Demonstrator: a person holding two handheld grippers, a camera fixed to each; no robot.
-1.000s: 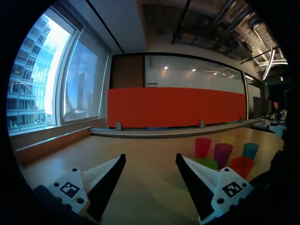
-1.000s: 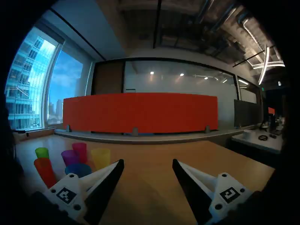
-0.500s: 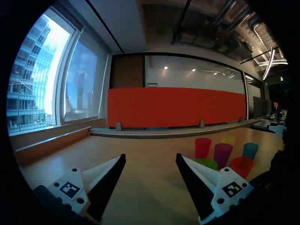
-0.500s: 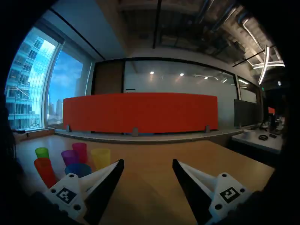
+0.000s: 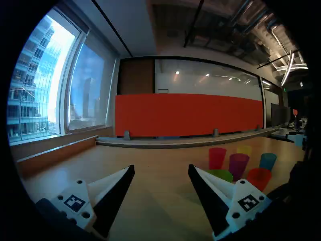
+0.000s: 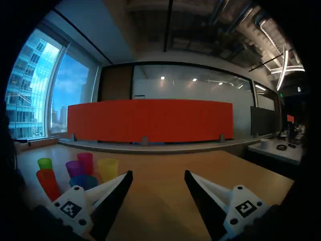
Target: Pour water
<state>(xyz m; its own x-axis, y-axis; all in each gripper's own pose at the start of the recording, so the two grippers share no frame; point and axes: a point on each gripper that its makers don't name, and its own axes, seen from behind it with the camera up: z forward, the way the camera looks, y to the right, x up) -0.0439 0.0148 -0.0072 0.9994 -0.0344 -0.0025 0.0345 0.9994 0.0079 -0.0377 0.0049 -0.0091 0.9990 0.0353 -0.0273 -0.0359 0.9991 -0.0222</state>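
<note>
Several translucent plastic cups stand upright in a cluster on a wooden table (image 5: 160,168). In the left gripper view the cluster sits at the right: a pink cup (image 5: 217,157), a purple cup (image 5: 238,166), a yellow cup (image 5: 244,150), a blue cup (image 5: 267,161), an orange cup (image 5: 259,178) and a green cup (image 5: 220,175) just past my right fingertip. My left gripper (image 5: 161,169) is open, nothing between its fingers. In the right gripper view the same cups sit at the left: green (image 6: 45,163), orange (image 6: 48,183), purple (image 6: 74,168), pink (image 6: 85,162), yellow (image 6: 108,169), blue (image 6: 83,181). My right gripper (image 6: 158,175) is open and holds nothing.
An orange divider panel (image 5: 188,114) runs along the table's far edge. Tall windows (image 5: 40,96) line the left wall. A second desk (image 6: 277,150) with small items stands at the right in the right gripper view.
</note>
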